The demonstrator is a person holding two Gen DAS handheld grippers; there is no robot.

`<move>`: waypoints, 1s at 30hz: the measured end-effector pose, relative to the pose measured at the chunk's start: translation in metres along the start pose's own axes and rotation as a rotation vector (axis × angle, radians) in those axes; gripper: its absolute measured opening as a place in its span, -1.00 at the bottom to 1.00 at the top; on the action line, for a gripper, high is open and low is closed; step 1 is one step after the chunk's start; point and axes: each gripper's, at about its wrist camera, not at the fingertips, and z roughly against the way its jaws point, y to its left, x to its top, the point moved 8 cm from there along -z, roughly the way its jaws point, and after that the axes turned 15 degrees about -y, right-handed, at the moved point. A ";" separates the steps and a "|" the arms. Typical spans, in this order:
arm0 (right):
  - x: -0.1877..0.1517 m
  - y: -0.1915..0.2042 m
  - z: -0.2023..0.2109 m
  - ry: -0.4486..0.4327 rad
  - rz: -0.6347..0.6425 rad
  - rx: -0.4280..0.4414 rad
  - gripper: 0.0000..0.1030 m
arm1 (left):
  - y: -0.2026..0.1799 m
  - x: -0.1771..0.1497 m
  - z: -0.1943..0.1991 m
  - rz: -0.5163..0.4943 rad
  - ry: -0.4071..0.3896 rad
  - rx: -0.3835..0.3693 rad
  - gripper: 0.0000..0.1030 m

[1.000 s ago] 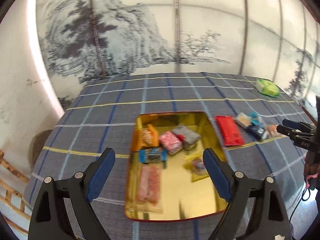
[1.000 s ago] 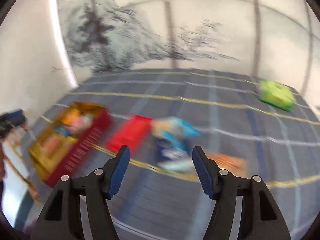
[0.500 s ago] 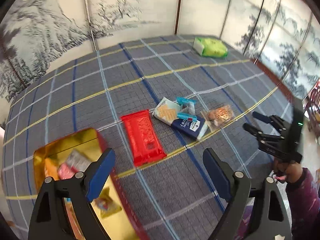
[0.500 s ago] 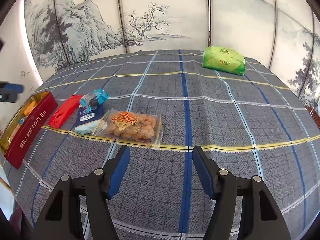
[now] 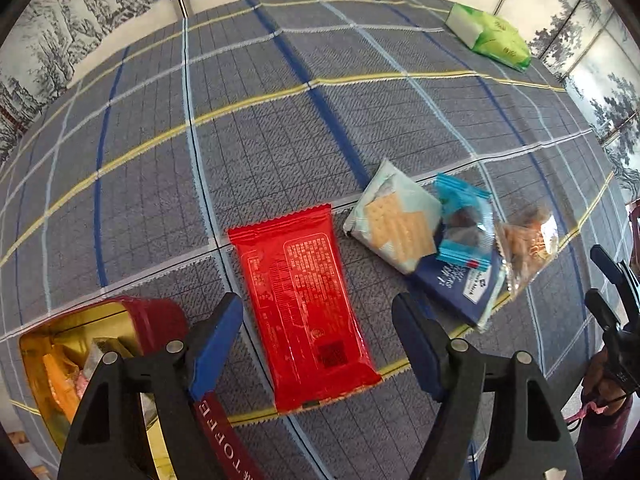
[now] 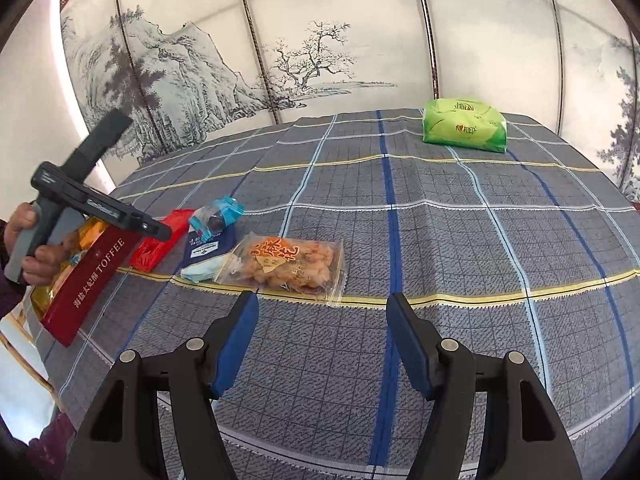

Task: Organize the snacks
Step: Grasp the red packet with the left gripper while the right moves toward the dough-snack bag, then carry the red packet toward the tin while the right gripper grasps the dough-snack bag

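A red snack packet (image 5: 304, 304) lies flat on the checked tablecloth (image 5: 280, 128). My left gripper (image 5: 316, 320) points down over it with a finger on each side. Its jaws are closing, and the pads stand clear of the packet's edges. The red toffee tin (image 5: 152, 320), gold inside, holds several snacks at lower left. My right gripper (image 6: 320, 312) is open and empty, just short of a clear bag of fried twists (image 6: 288, 264). In the right wrist view a hand (image 6: 28, 240) holds the left gripper over the tin (image 6: 92, 276).
Right of the red packet lie a pale cracker packet (image 5: 396, 224), a blue-wrapped sweet (image 5: 464, 224), a navy packet (image 5: 460, 284) and the clear bag (image 5: 528, 240). A green pack (image 6: 464, 130) sits at the table's far side. Painted screens stand behind.
The left gripper swung from above the tin to the right, dropped over the red packet, and its jaws narrowed. The right gripper's blurred sweep ended before the clear bag and has held still since.
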 end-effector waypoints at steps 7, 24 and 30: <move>-0.001 -0.006 -0.002 0.008 -0.045 0.005 0.32 | 0.003 -0.002 -0.009 -0.058 -0.036 0.088 0.07; -0.001 -0.012 -0.007 0.032 -0.067 -0.026 0.41 | -0.026 -0.014 0.059 -0.096 -0.201 0.005 -0.23; -0.002 0.004 -0.012 0.078 -0.001 0.051 0.41 | -0.050 -0.043 0.085 -0.074 -0.222 -0.068 -0.23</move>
